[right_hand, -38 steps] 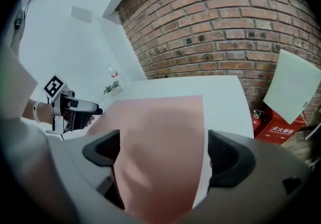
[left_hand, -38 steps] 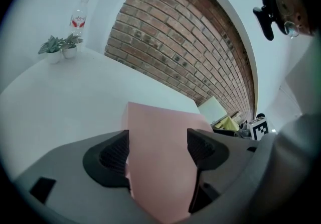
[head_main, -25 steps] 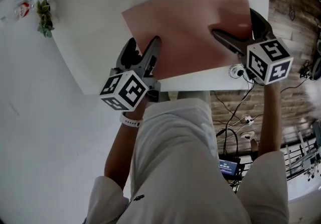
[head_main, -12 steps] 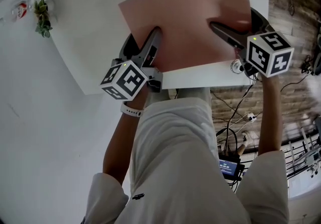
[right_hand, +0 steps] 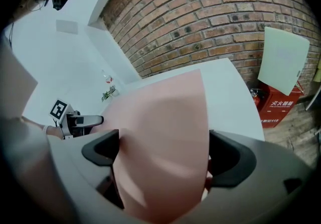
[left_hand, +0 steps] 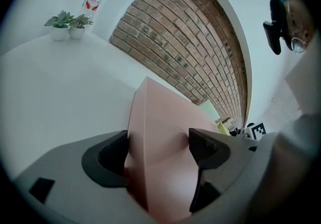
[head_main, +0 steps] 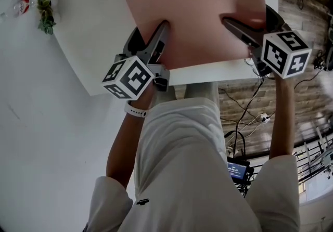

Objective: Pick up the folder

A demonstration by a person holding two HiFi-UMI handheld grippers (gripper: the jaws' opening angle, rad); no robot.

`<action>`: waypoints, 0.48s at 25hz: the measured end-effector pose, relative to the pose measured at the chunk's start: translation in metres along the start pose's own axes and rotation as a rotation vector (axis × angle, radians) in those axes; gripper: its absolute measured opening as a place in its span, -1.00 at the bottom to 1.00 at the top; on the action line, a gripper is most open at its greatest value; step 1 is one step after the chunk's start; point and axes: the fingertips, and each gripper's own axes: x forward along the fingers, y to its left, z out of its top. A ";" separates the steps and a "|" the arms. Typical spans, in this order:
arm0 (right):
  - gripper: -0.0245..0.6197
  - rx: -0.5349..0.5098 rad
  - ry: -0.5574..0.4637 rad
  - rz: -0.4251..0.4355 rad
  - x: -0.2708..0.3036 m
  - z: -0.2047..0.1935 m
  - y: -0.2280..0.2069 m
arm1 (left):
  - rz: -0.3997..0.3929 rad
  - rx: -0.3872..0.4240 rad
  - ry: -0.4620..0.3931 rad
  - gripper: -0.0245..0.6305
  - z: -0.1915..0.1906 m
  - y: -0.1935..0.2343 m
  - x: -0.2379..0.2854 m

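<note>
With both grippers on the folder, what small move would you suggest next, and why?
Probably raise both grippers together, evenly. The left gripper and right gripper are each shut on the near edge of the pink folder, which lies over the white table and looks bent at the left grip, so uneven lifting might twist it.

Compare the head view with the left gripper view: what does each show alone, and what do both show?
Only the head view: the person's wristband, a small lit screen and floor cables. Only the left gripper view: the brick wall and the pink folder's fold, seen edge-on between the left gripper's jaws. Both: the pink folder, the white table, the potted plants and the bottle.
</note>
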 end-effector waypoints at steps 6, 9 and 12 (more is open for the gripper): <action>0.82 0.010 -0.058 -0.029 -0.024 0.002 0.025 | -0.041 0.047 -0.007 0.19 0.012 -0.012 -0.026; 0.82 0.013 -0.088 -0.044 -0.034 0.003 0.040 | -0.056 0.071 -0.010 0.19 0.018 -0.015 -0.040; 0.81 0.007 -0.119 -0.057 -0.047 0.007 0.054 | -0.073 0.098 -0.023 0.19 0.026 -0.022 -0.054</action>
